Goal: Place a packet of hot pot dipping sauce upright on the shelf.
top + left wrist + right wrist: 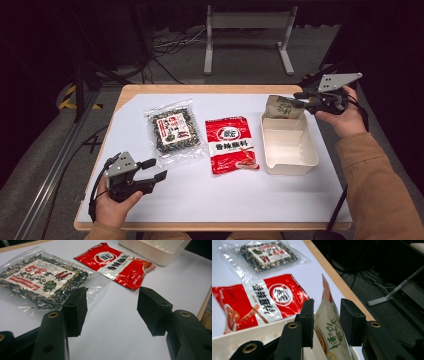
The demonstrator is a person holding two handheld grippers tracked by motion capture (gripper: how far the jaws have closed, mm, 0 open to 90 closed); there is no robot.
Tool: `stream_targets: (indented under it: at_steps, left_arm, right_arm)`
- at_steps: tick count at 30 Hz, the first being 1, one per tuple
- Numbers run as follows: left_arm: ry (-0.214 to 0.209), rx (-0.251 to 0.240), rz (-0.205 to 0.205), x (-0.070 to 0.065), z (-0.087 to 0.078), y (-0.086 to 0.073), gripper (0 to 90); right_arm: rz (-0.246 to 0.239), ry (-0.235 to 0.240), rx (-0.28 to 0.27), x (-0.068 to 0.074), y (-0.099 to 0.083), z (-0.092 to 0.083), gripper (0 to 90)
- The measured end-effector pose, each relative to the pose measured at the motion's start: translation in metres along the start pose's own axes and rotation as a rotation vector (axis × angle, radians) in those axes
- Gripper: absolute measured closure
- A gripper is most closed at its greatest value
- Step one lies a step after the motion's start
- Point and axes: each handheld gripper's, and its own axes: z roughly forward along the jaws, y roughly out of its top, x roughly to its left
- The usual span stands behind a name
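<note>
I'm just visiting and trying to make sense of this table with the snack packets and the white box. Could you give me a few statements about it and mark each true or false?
1. The red packet lies flat on the table, between the clear bag of dark dried food and the white box. True.
2. The left gripper is clamped on the clear bag. False: its jaws stand open over bare table, short of the bag.
3. A beige packet stands at the far end of the white box, between the right gripper's jaws. True.
4. The red packet is already inside the white box. False: it lies on the table beside it.
5. The right gripper's jaws are squeezed tight on the beige packet. False: a gap shows beside the packet.
</note>
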Motion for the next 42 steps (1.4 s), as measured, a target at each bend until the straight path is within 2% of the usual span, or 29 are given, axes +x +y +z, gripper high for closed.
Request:
stream_targets:
  at_steps: [5,6,8,11,14,16,20,24,26,29,33,35,37,39,42]
  left_arm:
    - [0.001,-0.005,-0.033,0.006,0.0,0.002,29.8]
    - [-0.003,-0.008,-0.056,0.008,0.0,0.003,26.3]
    - [-0.021,-0.018,-0.065,0.01,-0.001,0.004,25.3]
    - [-0.017,-0.023,-0.046,0.01,0.0,0.008,24.9]
    - [-0.02,-0.009,-0.022,0.008,0.003,0.013,25.9]
    - [-0.021,-0.01,-0.002,0.007,0.004,0.016,27.3]
    - [-0.041,-0.009,0.029,0.004,0.007,0.023,28.5]
    - [-0.05,-0.015,0.038,0.004,0.012,0.028,28.5]
    - [-0.047,-0.019,0.037,0.003,0.015,0.03,30.7]
    - [-0.082,-0.028,0.021,0.004,0.019,0.036,34.6]
    - [-0.099,-0.017,0.041,0.003,0.028,0.047,34.5]
    - [-0.107,-0.014,0.05,0.003,0.034,0.054,33.7]
    - [-0.115,0.01,0.051,0.005,0.042,0.061,34.5]
    - [-0.137,0.019,0.051,0.007,0.053,0.069,34.6]
    - [-0.139,0.029,0.067,0.009,0.066,0.078,33.1]
  right_arm:
    - [0.057,-0.031,-0.032,0.023,0.016,-0.014,55.1]
    - [0.071,-0.032,-0.027,0.027,0.018,-0.016,54.3]
    - [0.086,-0.024,-0.035,0.039,0.026,-0.02,53.7]
    - [0.097,-0.006,-0.062,0.06,0.035,-0.026,53.9]
    - [0.117,0.049,-0.085,0.082,0.043,-0.026,56.3]
    - [0.116,0.065,-0.09,0.095,0.045,-0.022,56.6]
    - [0.122,0.07,-0.08,0.116,0.048,-0.017,56.6]
    - [0.144,0.09,-0.109,0.135,0.048,-0.017,55.7]
    - [0.159,0.095,-0.127,0.142,0.047,-0.018,55.0]
    - [0.173,0.087,-0.143,0.15,0.043,-0.019,53.4]
    - [0.168,0.058,-0.134,0.158,0.038,-0.019,52.0]
    - [0.173,0.061,-0.138,0.161,0.036,-0.019,51.8]
    - [0.178,0.062,-0.13,0.163,0.034,-0.019,51.7]
    - [0.181,0.06,-0.13,0.164,0.031,-0.019,51.7]
    - [0.199,0.06,-0.124,0.167,0.026,-0.019,51.4]
